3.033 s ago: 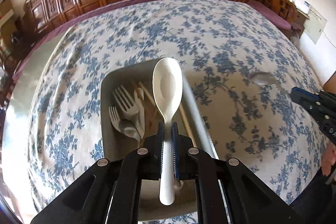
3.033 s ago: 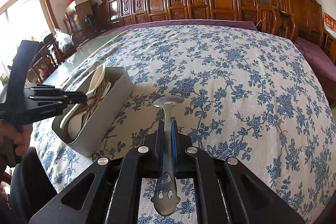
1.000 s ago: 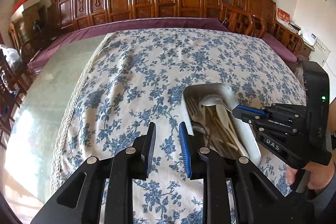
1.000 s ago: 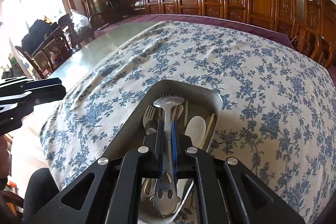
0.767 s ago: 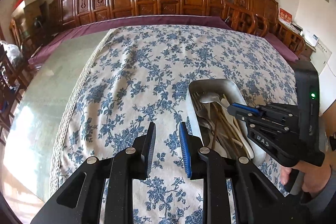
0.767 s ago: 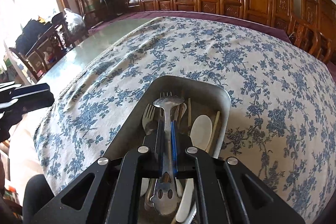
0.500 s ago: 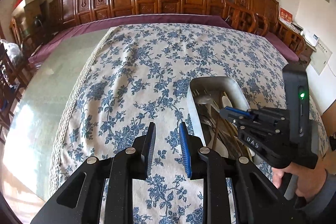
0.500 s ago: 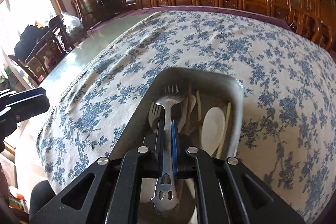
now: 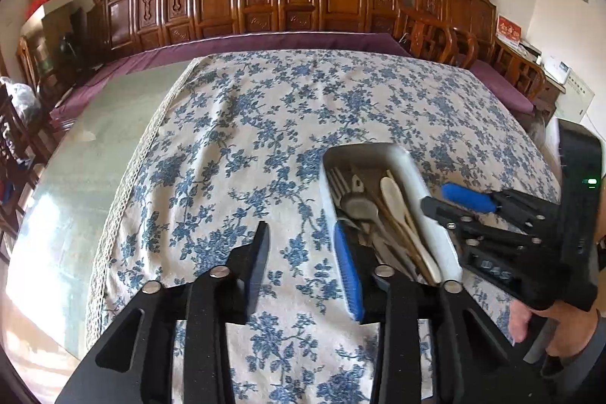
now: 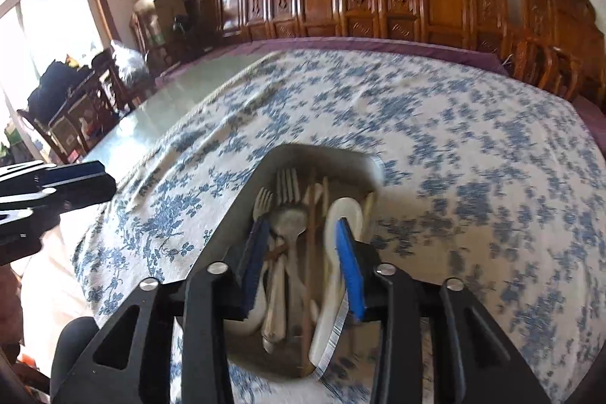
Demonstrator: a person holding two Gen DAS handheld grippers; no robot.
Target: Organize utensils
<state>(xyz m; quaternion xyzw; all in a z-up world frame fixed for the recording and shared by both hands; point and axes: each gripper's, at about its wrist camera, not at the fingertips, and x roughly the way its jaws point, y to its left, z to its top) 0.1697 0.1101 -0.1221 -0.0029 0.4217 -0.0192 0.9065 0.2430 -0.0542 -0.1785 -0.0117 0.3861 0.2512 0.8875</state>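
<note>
Between the spread fingers of the right gripper (image 10: 303,248), empty, lies the grey tray (image 10: 242,211) holding the metal spoon (image 10: 289,220), forks (image 10: 286,177), white spoon (image 10: 342,214) and chopsticks (image 10: 311,214); motion blur smears them. Left gripper (image 9: 303,252) hangs open and empty over the floral tablecloth (image 9: 235,139), tray just right of its right finger, handles hidden.

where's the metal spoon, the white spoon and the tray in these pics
metal spoon (image 10: 289,219), right wrist view, on its bowl
white spoon (image 9: 392,190), left wrist view, on its bowl
tray (image 9: 431,214), left wrist view, on its pale right wall
</note>
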